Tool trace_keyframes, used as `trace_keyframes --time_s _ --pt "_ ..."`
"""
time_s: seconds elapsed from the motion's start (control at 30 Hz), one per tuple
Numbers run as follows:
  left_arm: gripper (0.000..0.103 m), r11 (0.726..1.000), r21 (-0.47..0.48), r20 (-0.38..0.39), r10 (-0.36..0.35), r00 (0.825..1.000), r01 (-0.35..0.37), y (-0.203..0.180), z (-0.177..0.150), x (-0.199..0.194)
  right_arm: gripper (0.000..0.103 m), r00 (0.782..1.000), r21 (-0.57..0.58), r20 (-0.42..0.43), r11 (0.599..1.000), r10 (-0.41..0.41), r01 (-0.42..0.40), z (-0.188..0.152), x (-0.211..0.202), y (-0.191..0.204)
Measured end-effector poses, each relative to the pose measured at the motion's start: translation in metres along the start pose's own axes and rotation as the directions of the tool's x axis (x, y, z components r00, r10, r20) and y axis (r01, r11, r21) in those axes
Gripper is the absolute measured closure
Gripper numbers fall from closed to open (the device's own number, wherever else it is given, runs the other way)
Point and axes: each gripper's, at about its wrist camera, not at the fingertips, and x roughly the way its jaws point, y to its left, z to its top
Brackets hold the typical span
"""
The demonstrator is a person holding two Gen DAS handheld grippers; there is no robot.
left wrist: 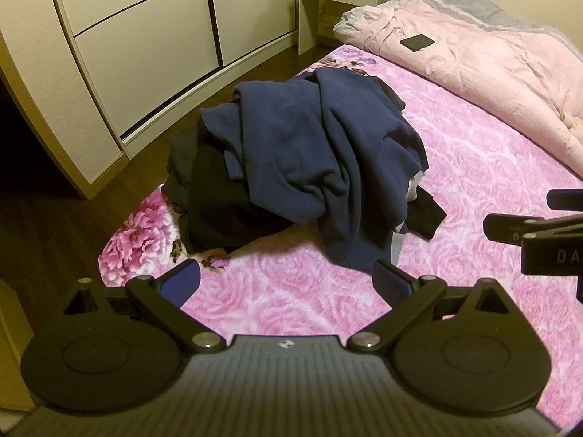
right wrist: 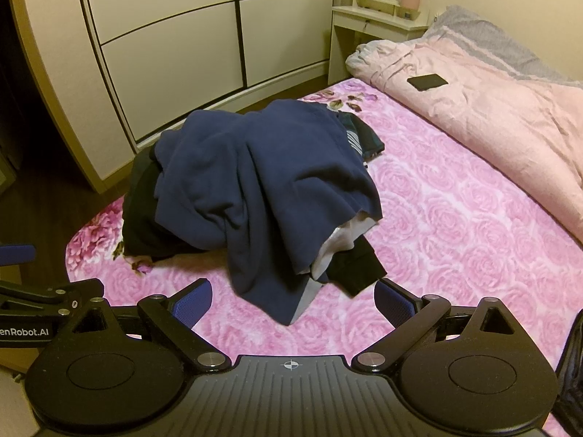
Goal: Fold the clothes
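- straight ahead of both grippers, a heap of clothes (left wrist: 302, 160) sits on the pink rose-print bedspread (left wrist: 473, 182), near the bed's edge toward the wardrobe (left wrist: 145, 36).
- left gripper (left wrist: 288, 284) hangs over bare bedspread with its fingers spread wide and nothing between them; right gripper (right wrist: 293, 302) is the same, spread and empty, with the heap's nearest hem just ahead of its fingertips.
- navy top (right wrist: 262, 182) is draped over the heap: thick, soft knit, likely fleece; it should sag and stretch rather than slip.
- black garment (left wrist: 218, 200) lies beneath, ahead and left; a white piece (right wrist: 339, 244) peeks out ahead and right, what it is i cannot tell.
- best hold, i judge, is the navy hem hanging toward the grippers, pinched at two well-separated spots.
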Motion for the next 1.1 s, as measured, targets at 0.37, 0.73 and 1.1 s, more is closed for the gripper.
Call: trace_keyframes --time_s 0.37,0.73,1.1 --pt "0.004 1.0 -0.03 -0.025 0.0 1.0 -0.001 -0.011 0.0 0.013 0.005 1.0 -0.029 0.006 0.999 0.026 -0.025 -0.014 -0.004 -0.033" --pt "0.007 0.999 0.037 -0.002 0.03 1.0 -0.029 0.016 0.039 0.064 0.005 0.994 -0.072 0.046 0.993 0.095 -0.092 0.026 0.047 -0.054" --pt "0.016 0.977 0.191 0.0 -0.094 0.996 0.092 0.062 0.115 0.195 0.005 0.995 -0.273 -0.005 0.957 0.101 -0.098 0.104 0.193 0.005"
